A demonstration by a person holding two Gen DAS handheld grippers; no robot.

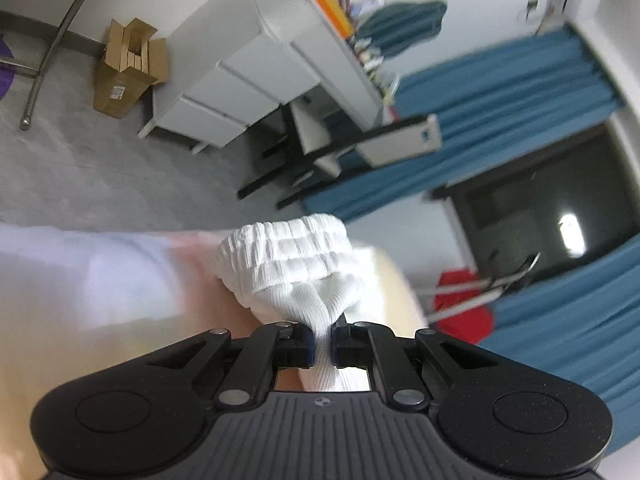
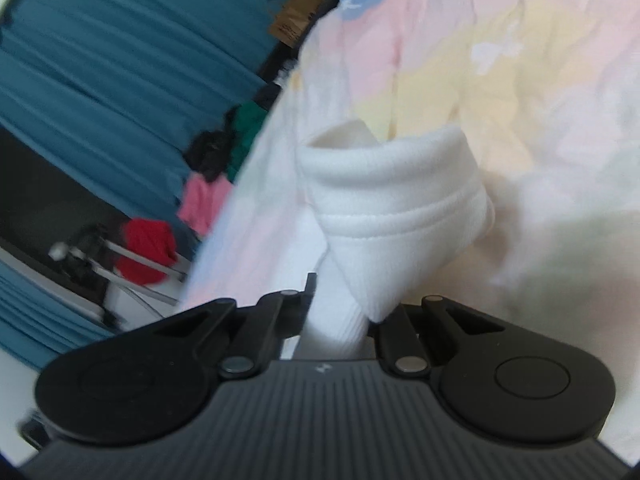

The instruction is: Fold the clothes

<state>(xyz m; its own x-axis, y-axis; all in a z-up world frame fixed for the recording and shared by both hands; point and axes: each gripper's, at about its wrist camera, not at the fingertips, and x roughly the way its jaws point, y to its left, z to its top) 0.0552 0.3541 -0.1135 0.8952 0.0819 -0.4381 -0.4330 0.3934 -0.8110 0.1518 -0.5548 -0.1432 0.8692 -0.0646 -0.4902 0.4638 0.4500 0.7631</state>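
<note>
A white ribbed garment (image 1: 292, 268) bunches up in front of my left gripper (image 1: 323, 344), whose jaws are shut on a pinched fold of it; a gathered, elastic-looking band shows at the top. In the right wrist view my right gripper (image 2: 340, 320) is shut on another part of the white garment (image 2: 396, 200), a thick stitched hem that stands up above the fingers. Both views are blurred. A pastel pink, yellow and blue sheet (image 2: 500, 60) lies behind and under the cloth.
A white chest of drawers (image 1: 240, 80) and a cardboard box (image 1: 128, 68) stand on the grey floor. Blue curtains (image 1: 520, 92) hang by a dark window. A drying rack holds red clothing (image 2: 146, 250) and pink clothing (image 2: 202, 202).
</note>
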